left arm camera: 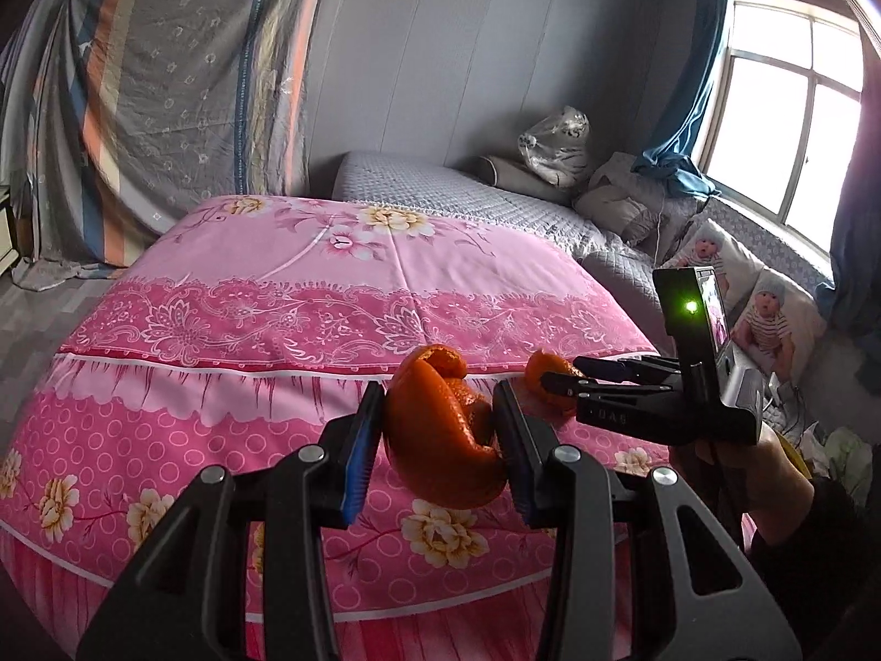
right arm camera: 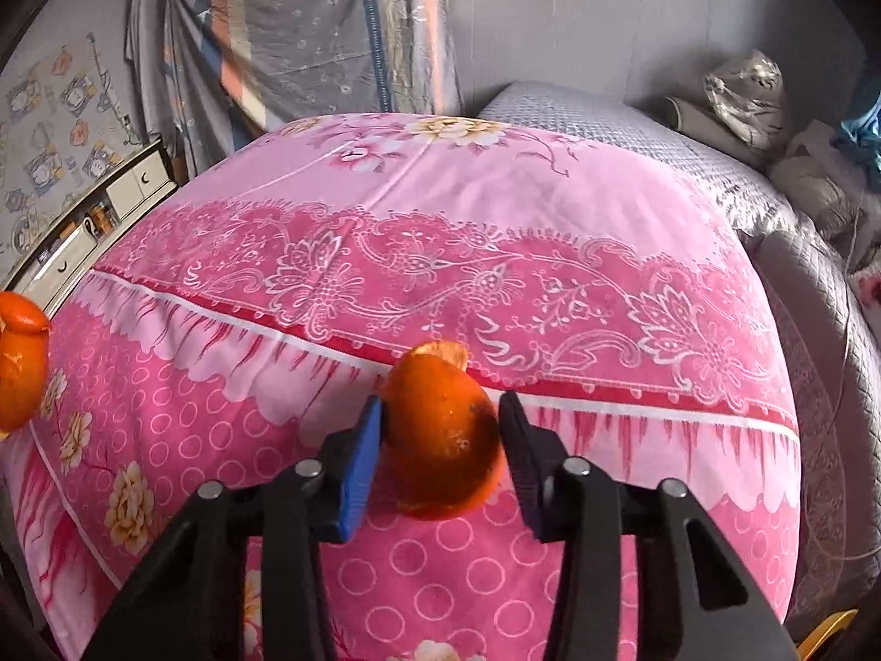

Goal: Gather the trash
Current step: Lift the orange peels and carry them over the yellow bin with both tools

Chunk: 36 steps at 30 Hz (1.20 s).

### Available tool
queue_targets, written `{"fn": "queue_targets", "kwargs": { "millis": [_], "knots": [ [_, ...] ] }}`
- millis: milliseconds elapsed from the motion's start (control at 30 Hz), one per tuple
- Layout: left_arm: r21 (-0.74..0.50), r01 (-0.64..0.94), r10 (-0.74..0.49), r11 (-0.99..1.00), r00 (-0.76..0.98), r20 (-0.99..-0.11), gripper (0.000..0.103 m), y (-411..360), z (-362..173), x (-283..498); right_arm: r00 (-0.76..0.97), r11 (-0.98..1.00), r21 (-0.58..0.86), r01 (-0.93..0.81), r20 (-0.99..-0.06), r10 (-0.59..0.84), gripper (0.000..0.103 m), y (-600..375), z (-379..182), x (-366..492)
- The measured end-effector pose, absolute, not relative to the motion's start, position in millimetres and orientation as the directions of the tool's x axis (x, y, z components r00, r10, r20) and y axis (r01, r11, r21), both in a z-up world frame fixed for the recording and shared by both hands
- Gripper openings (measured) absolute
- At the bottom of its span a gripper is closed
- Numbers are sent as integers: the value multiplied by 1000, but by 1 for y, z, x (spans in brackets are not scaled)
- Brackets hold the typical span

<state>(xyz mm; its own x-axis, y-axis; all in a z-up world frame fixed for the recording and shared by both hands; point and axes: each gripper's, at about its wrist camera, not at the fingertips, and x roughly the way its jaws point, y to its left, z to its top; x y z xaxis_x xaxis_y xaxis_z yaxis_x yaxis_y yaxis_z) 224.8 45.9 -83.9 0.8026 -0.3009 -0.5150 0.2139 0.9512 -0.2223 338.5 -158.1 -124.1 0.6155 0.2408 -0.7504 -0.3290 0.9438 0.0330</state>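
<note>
A large curled orange peel (left arm camera: 440,440) is clamped between the pads of my left gripper (left arm camera: 438,432), which is shut on it just above the pink floral quilt (left arm camera: 275,330). That same peel shows at the far left edge of the right wrist view (right arm camera: 22,363). A second, smaller orange peel (right arm camera: 440,440) sits between the pads of my right gripper (right arm camera: 440,435), and both pads press on its sides. In the left wrist view the right gripper (left arm camera: 561,375) reaches in from the right, its tips on the smaller peel (left arm camera: 542,372), held by a person's hand (left arm camera: 738,468).
The quilt (right arm camera: 495,209) lies on a bed, with a grey quilted mattress cover (left arm camera: 468,193) behind it. Pillows (left arm camera: 771,308) and a plastic bag (left arm camera: 556,143) lie by the window (left arm camera: 793,99). A patterned sheet (left arm camera: 165,82) hangs at the back left. A cabinet (right arm camera: 110,204) stands to the left.
</note>
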Motion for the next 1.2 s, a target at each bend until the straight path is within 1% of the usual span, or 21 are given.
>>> {"fn": "queue_targets", "kwargs": {
  "millis": [67, 233, 367, 533, 700, 933, 1200],
  "knots": [
    [-223, 218, -304, 950, 803, -513, 38, 42, -81, 221, 614, 942, 78, -326, -741, 273, 34, -165, -120, 333],
    [-195, 236, -302, 952, 821, -484, 38, 29, -64, 204, 613, 909, 224, -352, -679, 405, 33, -186, -90, 297],
    [-183, 277, -331, 943, 827, -454, 38, 14, -48, 187, 619, 864, 320, -388, -604, 502, 33, -210, -61, 251],
    [-177, 340, -383, 924, 824, -416, 38, -7, -34, 168, 618, 818, 405, -408, -537, 574, 33, -238, -36, 194],
    [-169, 418, -450, 893, 806, -385, 38, -32, -21, 150, 653, 818, 424, -390, -499, 570, 33, -265, -22, 140],
    [-146, 523, -538, 840, 767, -349, 38, -71, -6, 131, 747, 851, 438, -291, -452, 488, 33, -312, -13, 95],
    [-99, 608, -601, 788, 726, -335, 39, -118, 6, 115, 843, 863, 485, -143, -397, 363, 33, -380, -18, 65]
  ]
}}
